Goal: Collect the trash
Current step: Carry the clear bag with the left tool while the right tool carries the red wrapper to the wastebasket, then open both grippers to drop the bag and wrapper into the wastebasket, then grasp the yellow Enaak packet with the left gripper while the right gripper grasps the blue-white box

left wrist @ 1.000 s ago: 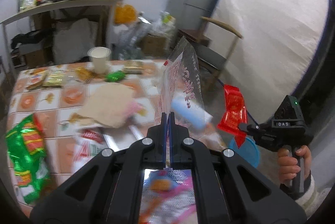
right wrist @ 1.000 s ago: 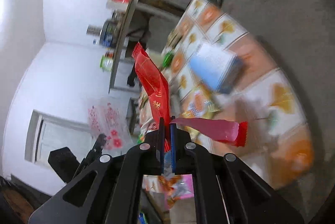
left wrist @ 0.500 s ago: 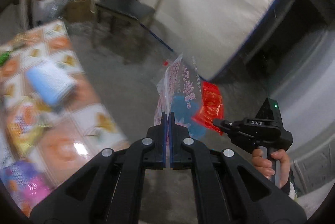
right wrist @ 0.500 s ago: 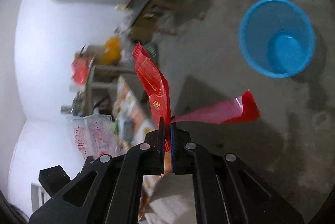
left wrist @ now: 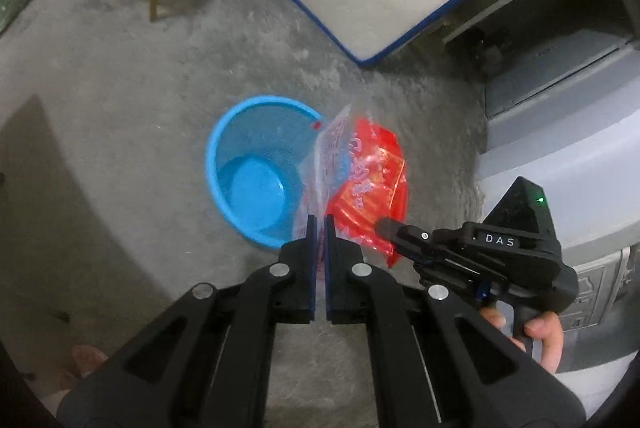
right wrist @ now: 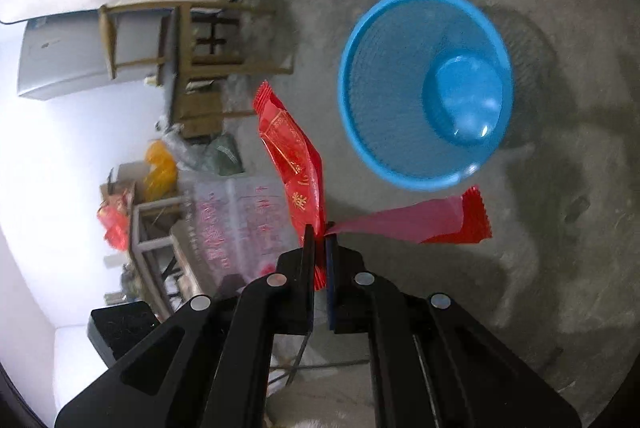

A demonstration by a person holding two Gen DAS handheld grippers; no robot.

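Left wrist view had my left gripper (left wrist: pixel 318 224) clamped on the clear printed bag (left wrist: pixel 320 163), right gripper (right wrist: pixel 319 236) pinching the red wrapper (right wrist: pixel 294 155). Both looked featherlight, floppy, slippery, edge-pinched; blue basket (left wrist: pixel 212 155) sat just beyond my fingertips.

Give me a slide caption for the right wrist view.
Right gripper clamps a torn red wrapper near an empty blue basket on a concrete floor.

One blue bin (left wrist: pixel 256 163), two wrappers (right wrist: pixel 292 155) (left wrist: pixel 332 155), perhaps two wooden chairs (right wrist: pixel 200 59).
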